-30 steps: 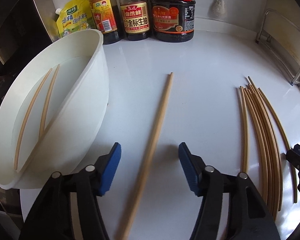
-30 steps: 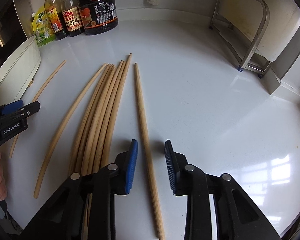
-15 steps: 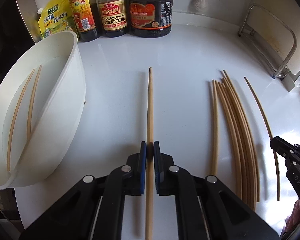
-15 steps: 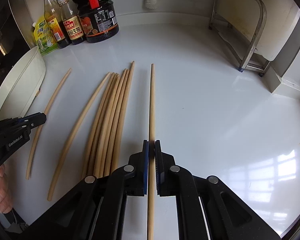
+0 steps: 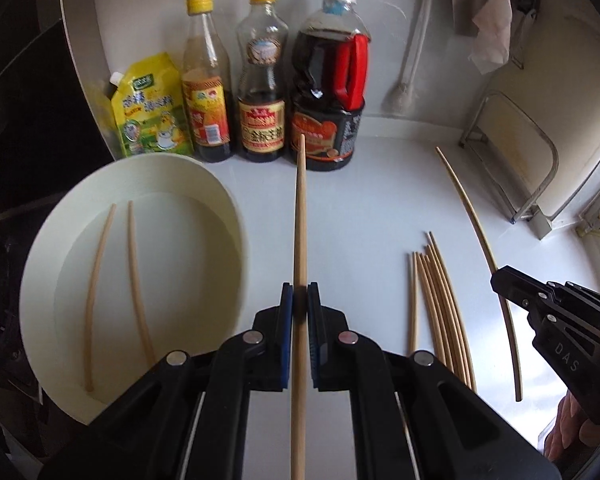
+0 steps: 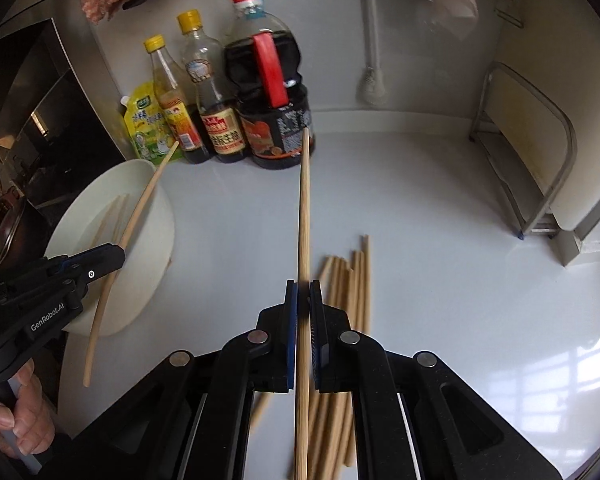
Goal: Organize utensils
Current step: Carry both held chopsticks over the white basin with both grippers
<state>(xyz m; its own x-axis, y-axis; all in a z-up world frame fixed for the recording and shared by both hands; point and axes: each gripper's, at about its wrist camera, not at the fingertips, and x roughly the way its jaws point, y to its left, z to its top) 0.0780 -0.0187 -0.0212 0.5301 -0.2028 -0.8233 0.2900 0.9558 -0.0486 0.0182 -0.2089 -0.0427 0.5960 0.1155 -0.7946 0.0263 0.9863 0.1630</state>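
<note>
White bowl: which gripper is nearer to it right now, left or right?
Left. The left gripper, shut on a chopstick, hangs just beside the white bowl, over its near rim. The right gripper sits beyond the chopstick pile, with another chopstick.

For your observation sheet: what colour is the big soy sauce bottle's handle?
Red handle on the large dark plastic bottle; left wrist view shows it best.

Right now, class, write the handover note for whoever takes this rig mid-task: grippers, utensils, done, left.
Left hand-held gripper: shut on a chopstick, held above the counter.
Right hand-held gripper: shut on another chopstick, also lifted.
Done: two chopsticks lie in the white bowl.
Left: drop both held sticks in the bowl, then clear the loose bundle from the counter.
</note>
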